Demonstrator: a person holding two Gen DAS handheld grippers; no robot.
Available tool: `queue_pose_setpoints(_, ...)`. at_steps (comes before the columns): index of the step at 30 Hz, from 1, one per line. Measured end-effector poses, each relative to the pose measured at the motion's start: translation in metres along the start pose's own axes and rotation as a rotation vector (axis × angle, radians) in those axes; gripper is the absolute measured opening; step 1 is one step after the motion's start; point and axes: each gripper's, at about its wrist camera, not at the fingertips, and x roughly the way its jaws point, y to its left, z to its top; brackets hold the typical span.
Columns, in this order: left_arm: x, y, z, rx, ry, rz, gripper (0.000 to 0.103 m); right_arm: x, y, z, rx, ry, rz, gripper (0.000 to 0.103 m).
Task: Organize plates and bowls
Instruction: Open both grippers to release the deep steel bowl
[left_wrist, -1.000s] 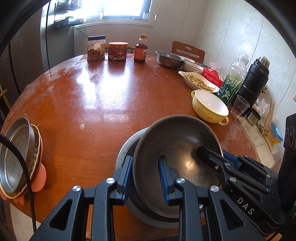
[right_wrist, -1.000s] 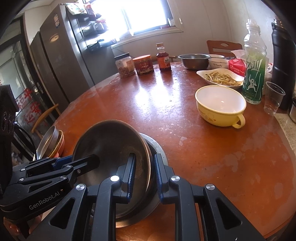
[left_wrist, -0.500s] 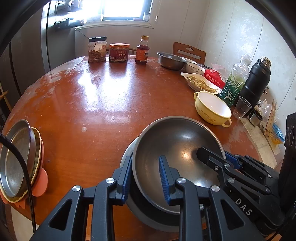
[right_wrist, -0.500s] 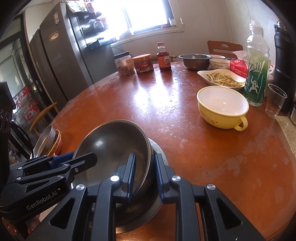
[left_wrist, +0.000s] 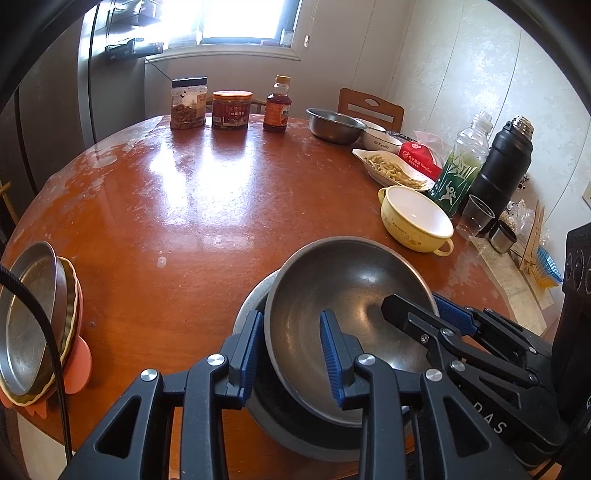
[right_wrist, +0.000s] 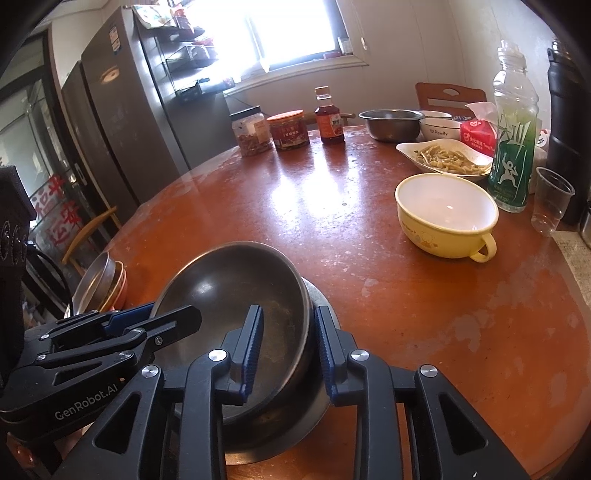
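Straddling the near rim of a dark steel bowl (left_wrist: 343, 295), the left gripper (left_wrist: 291, 347) has one blue pad outside the wall and one inside; its jaws are opening, with a sliver of gap showing on each side of the rim. The right gripper (right_wrist: 288, 343) straddles the opposite rim the same way, its jaws also opening and its pads standing clear of the metal. Each gripper shows in the other's camera, reaching in from the side.

The dark steel bowl (right_wrist: 236, 291) sits tilted inside a larger grey bowl (left_wrist: 255, 306), whose rim (right_wrist: 321, 306) shows around it. Both rest at the near edge of a round reddish-brown table (left_wrist: 177, 206).

At the table's left edge lies a stack of plates (left_wrist: 40, 317): a metal plate on top, a yellow-rimmed one beneath, an orange one lowest.

Further along the right side stands a yellow bowl with handles (right_wrist: 447, 218), white inside and empty, near a clear plastic cup (right_wrist: 550, 206), a green-labelled bottle (right_wrist: 513, 140) and a black flask (left_wrist: 506, 166). Behind them a white dish of food (right_wrist: 443, 158) lies just beside a red packet (right_wrist: 476, 133).

At the far edge are a steel basin (right_wrist: 391, 122), a white bowl (right_wrist: 436, 125) touching it, and a row of two jars (left_wrist: 207, 103) and a sauce bottle (left_wrist: 279, 105). A wooden chair back (left_wrist: 369, 105) rises beyond.
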Motion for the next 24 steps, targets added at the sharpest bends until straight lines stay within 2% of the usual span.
queue_pose_setpoints(2, -0.002, -0.001, 0.0, 0.004, -0.004, 0.005, 0.035, -0.003, 0.001, 0.001, -0.003, -0.01, -0.001, 0.038)
queue_pose_setpoints(9, -0.009, -0.003, 0.0, 0.007, -0.021, 0.012, 0.041, -0.009, -0.001, 0.003, 0.009, -0.025, 0.007, 0.04)
queue_pose_setpoints(12, -0.012, -0.005, 0.0, 0.01, -0.03, 0.018, 0.044, -0.012, -0.004, 0.003, 0.02, -0.035, 0.003, 0.047)
queue_pose_setpoints(18, -0.019, -0.007, 0.002, 0.003, -0.055, 0.021, 0.047, -0.021, -0.017, 0.005, 0.048, -0.061, 0.01, 0.054)
queue_pose_setpoints(24, -0.023, -0.011, 0.006, -0.002, -0.074, 0.021, 0.05, -0.029, -0.038, 0.005, 0.095, -0.081, -0.002, 0.056)
